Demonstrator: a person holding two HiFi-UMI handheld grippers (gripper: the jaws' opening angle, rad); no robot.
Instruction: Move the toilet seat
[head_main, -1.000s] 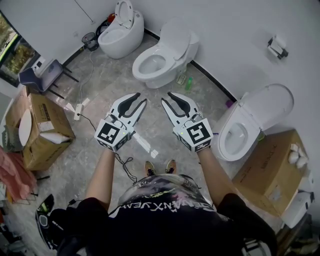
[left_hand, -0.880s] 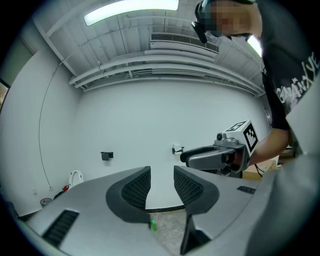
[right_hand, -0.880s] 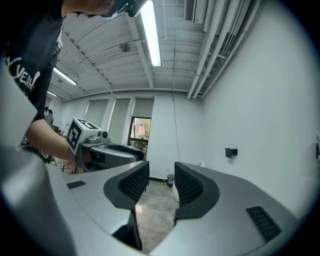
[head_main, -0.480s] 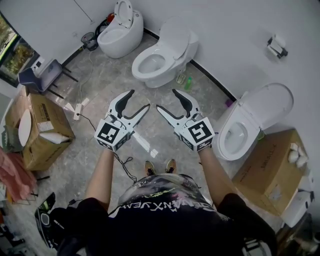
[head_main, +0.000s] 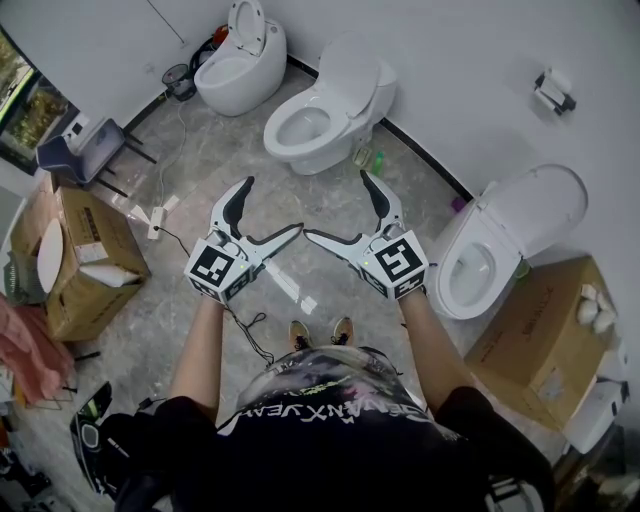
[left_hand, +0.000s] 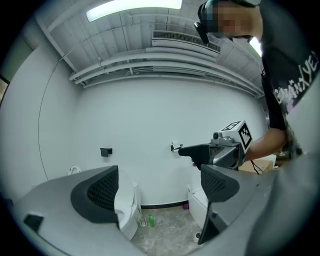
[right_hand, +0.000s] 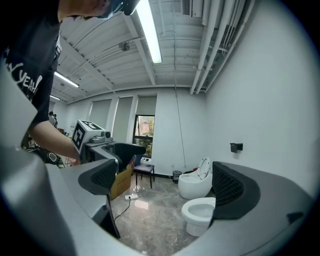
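While the person stands on the grey marbled floor (head_main: 215, 160), the left gripper (head_main: 273, 205) and the right gripper (head_main: 336, 205) are held level in front of the body, side by side and apart. Each gripper's jaws have just been opening and now stand spread wide. Nothing is between either pair; only the room shows through the gaps.

At twelve o'clock from the grippers, well apart from them, stands a white porcelain toilet (head_main: 290, 150). Its white toilet seat (head_main: 352, 72) is tipped up towards the wall; ring and lid cannot be told apart. Neither gripper touches it. A small green plastic bottle (head_main: 377, 165) stands on the floor just beside this toilet's base, at its four o'clock.

A rounded white egg-shaped toilet (head_main: 225, 80) sits in the corner at eleven o'clock, its lid raised. A third white toilet (head_main: 480, 265) with its lid up is at three o'clock of the right gripper. A brown cardboard box (head_main: 535, 340) stands at that toilet's five o'clock. An open brown cardboard carton (head_main: 85, 240) sits at nine o'clock of the left gripper.
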